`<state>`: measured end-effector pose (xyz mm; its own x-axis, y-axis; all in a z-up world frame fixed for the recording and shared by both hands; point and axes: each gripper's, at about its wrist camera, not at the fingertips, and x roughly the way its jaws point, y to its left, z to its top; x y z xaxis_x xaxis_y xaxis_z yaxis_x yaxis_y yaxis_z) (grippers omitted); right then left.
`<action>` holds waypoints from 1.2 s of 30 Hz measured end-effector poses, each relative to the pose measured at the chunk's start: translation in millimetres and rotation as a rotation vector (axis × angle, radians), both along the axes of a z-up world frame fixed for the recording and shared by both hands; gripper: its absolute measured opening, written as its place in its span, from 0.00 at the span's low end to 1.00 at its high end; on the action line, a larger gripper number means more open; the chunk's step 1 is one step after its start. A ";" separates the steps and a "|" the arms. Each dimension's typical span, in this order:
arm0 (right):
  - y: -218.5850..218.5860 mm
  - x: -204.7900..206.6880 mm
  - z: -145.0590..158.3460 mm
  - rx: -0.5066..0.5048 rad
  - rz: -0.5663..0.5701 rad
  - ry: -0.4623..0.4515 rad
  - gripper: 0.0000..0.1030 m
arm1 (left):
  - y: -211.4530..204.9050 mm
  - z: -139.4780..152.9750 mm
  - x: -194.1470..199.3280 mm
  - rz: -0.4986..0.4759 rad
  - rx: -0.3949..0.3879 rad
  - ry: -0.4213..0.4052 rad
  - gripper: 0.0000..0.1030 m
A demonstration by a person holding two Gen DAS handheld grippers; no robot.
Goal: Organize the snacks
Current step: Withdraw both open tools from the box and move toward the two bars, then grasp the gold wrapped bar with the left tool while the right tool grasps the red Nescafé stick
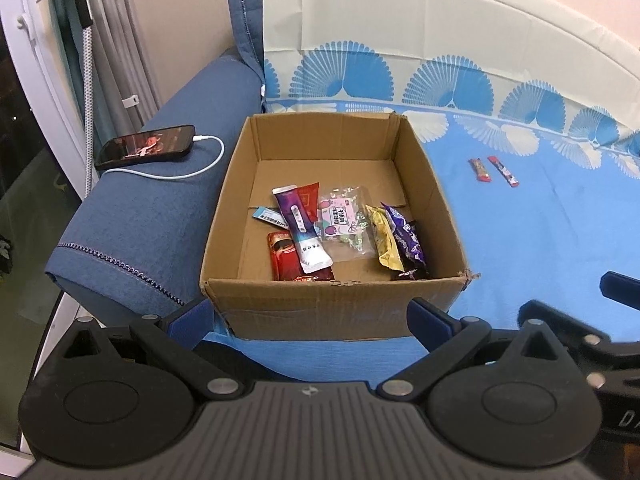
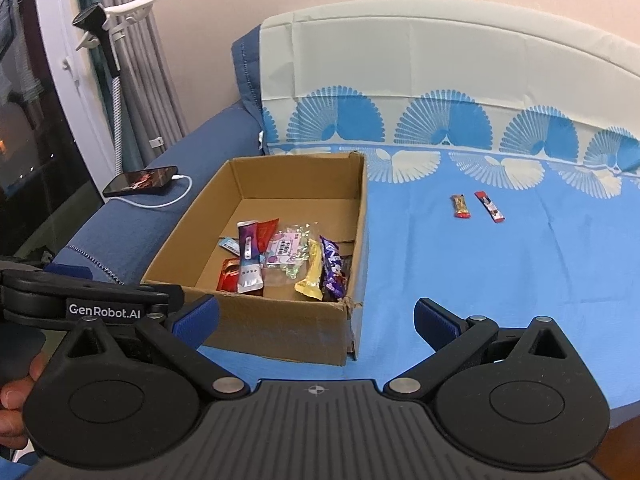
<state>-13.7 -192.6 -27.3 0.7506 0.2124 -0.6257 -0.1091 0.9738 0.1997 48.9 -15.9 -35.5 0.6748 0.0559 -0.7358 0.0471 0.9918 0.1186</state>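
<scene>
- Left wrist view: cardboard box (image 1: 336,216) sits open on the blue patterned sheet (image 1: 520,240) of a sofa, its left side against the denim-blue armrest (image 1: 160,200).
- Inside the box lie the snacks: a purple-and-white pouch (image 1: 304,236) across a red packet (image 1: 286,260), a clear bag of candies (image 1: 344,224), a yellow wrapper (image 1: 384,240) and a purple wrapper (image 1: 408,240) by the right wall.
- Two small snack bars (image 1: 494,170) lie side by side on the sheet, well apart from the box to its right.
- A phone (image 1: 146,146) with its screen lit rests on the armrest, a white cable (image 1: 192,172) plugged in.
- The left gripper (image 1: 312,316) hangs in front of the box, its blue-padded fingers spread wide and holding nothing.
- Right wrist view: the right gripper (image 2: 316,320) is likewise spread apart and empty, near the box's front right corner (image 2: 348,304).
- The left gripper's body (image 2: 80,300) shows at the left edge, with a hand (image 2: 16,400) below it.
- The two bars (image 2: 476,206) lie on the sheet ahead and to the right.
</scene>
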 end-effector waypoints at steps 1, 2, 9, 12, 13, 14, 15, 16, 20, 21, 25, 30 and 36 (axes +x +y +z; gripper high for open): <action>-2.6 1.4 -1.2 0.006 -0.008 0.002 1.00 | -1.5 -0.1 1.5 -0.001 0.005 0.002 1.00; -5.1 2.8 -2.1 0.011 -0.017 0.004 1.00 | -3.6 -0.3 4.0 -0.004 0.010 0.004 1.00; -33.9 12.8 -13.3 0.036 -0.096 0.009 1.00 | -29.9 0.0 26.5 -0.052 0.040 0.019 1.00; -53.7 16.6 -19.0 0.024 -0.139 0.003 1.00 | -47.2 2.8 40.0 -0.076 0.042 0.019 1.00; -63.0 17.6 -21.3 0.017 -0.161 0.000 1.00 | -54.8 4.5 46.0 -0.087 0.041 0.017 1.00; -71.4 18.4 -23.8 0.013 -0.181 0.000 1.00 | -62.1 6.3 51.7 -0.098 0.039 0.016 1.00; -81.1 20.0 -26.4 0.010 -0.202 0.002 1.00 | -69.3 7.8 57.5 -0.109 0.035 0.015 1.00; -91.7 22.5 -29.2 0.009 -0.226 0.004 1.00 | -77.5 9.3 64.2 -0.122 0.028 0.013 1.00; -131.9 33.1 -38.2 0.004 -0.318 0.007 1.00 | -117.4 9.6 97.4 -0.171 0.020 0.005 1.00; -141.2 36.1 -40.1 0.001 -0.338 0.004 1.00 | -128.3 7.7 107.1 -0.182 0.019 0.005 1.00; -177.9 55.8 -54.0 -0.011 -0.412 0.001 1.00 | -168.6 -8.8 150.6 -0.206 0.036 0.024 1.00; -213.6 97.6 -81.1 -0.039 -0.453 0.013 1.00 | -216.2 -41.9 215.9 -0.222 0.054 0.046 1.00; -250.0 170.7 -133.2 -0.069 -0.485 0.055 1.00 | -272.3 -103.0 311.5 -0.244 0.039 0.095 1.00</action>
